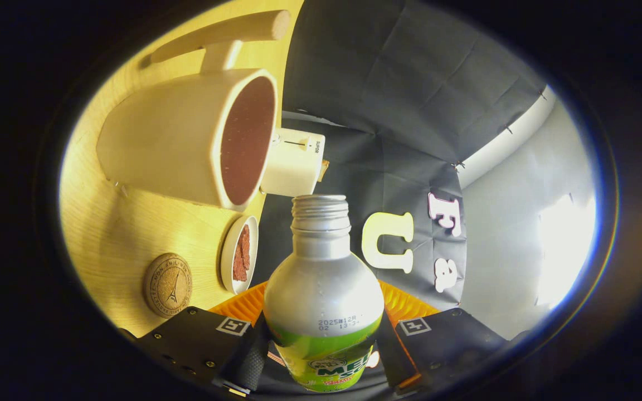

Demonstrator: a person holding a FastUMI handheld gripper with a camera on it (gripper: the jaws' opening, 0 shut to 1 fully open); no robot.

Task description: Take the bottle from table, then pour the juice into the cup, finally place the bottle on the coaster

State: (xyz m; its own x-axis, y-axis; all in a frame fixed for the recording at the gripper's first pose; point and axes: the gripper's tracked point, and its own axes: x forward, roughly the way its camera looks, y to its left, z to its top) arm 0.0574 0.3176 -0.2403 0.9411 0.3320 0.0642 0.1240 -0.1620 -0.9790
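Jaws clamped on bottle, 1 finger each side of its lower body. Cap off, open neck tipped toward cup just beyond. Small dish near the neck. Round coaster beside dish on wooden surface, apart from bottle.

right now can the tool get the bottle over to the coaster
Probably yes: the tool is shut on the open bottle, and the cork coaster lies bare on the table beside the small dish.
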